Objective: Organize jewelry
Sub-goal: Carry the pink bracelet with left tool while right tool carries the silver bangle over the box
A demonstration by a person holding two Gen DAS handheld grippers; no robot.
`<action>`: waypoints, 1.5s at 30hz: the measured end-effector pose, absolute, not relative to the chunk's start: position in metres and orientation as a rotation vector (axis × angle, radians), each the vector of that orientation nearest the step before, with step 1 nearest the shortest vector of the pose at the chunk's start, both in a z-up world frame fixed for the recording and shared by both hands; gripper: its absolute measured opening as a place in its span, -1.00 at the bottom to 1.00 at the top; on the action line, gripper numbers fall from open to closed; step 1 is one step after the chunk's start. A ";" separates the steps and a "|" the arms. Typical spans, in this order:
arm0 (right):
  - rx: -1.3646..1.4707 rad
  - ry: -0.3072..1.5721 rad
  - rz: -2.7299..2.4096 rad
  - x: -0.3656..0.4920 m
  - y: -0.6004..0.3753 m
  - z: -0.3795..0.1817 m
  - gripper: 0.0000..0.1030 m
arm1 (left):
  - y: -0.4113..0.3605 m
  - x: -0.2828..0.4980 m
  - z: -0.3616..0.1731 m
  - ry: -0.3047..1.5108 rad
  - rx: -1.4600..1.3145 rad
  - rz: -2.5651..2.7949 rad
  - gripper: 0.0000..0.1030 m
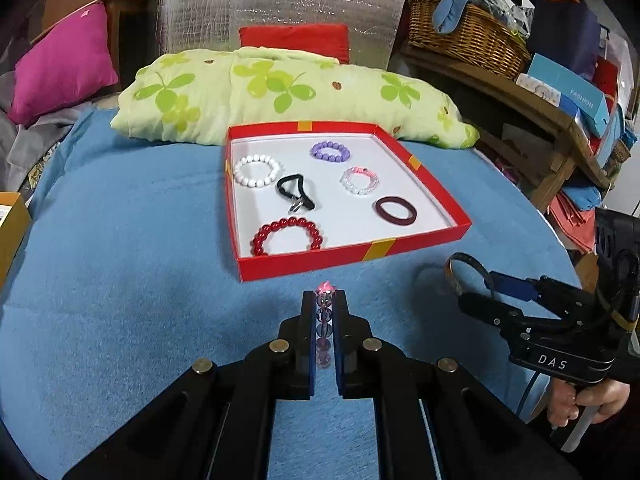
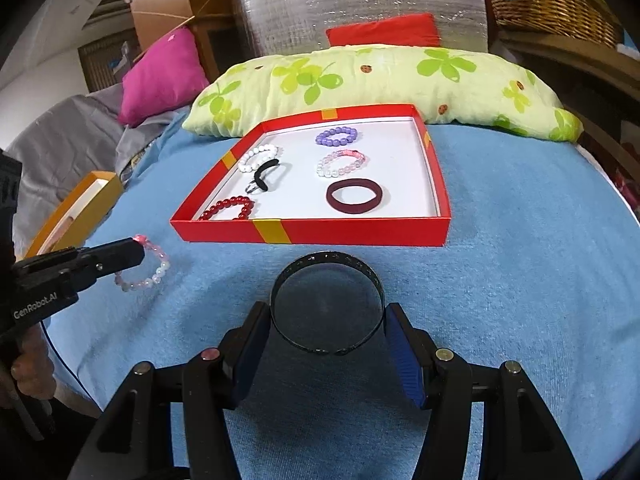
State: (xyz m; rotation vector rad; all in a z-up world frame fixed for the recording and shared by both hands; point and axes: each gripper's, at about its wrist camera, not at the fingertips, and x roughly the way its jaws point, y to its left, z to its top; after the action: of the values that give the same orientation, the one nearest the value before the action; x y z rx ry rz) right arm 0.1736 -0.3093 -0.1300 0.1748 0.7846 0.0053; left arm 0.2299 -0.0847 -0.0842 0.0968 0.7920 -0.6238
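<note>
Clamped between the narrow fingers of the left gripper (image 1: 324, 300): a pink-and-clear beaded bracelet (image 2: 146, 268), low over the blue towel cover (image 2: 520, 280), near the red shallow cardboard box (image 2: 312, 232). Straddled by the wide-open right gripper (image 2: 326, 332), apparently just apart from both pads: a dark open metal cuff bangle (image 2: 326, 264), right of the bracelet.

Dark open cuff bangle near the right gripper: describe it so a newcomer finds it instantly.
Start at the red shallow box on the blue fleece blanket. Just in front of its near wall, outside it, lies the dark metal open cuff bangle, between the open fingers of the right gripper. Unlike the beaded bracelets and hair ties nearby, it is one smooth rigid band with a gap.
</note>
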 end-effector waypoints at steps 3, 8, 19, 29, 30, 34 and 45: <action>0.192 0.772 -0.004 0.172 -0.313 -0.127 0.20 | -0.091 0.228 -0.080 0.772 0.111 -0.619 -0.85; 0.217 0.747 -0.015 0.169 -0.318 -0.120 0.20 | -0.099 0.228 -0.071 0.747 0.095 -0.634 -0.85; 0.266 0.684 -0.036 0.169 -0.328 -0.099 0.20 | -0.111 0.239 -0.050 0.660 0.002 -0.678 -0.85; 0.289 0.637 -0.046 0.204 -0.347 -0.072 0.20 | -0.127 0.260 -0.049 0.607 -0.039 -0.677 -0.85; 0.320 0.642 -0.028 0.212 -0.352 -0.071 0.20 | -0.129 0.263 -0.050 0.606 -0.042 -0.677 -0.85; 0.370 0.669 0.011 0.247 -0.359 -0.074 0.20 | -0.140 0.273 -0.056 0.607 -0.045 -0.673 -0.85; 0.556 0.760 0.066 0.333 -0.384 -0.108 0.20 | -0.167 0.293 -0.078 0.668 -0.017 -0.635 -0.85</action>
State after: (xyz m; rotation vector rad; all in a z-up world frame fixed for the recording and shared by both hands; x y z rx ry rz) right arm 0.3326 -0.3842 -0.1079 0.5558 0.7600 0.0665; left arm 0.2932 -0.1672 -0.0776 -0.0165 0.6682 -0.6351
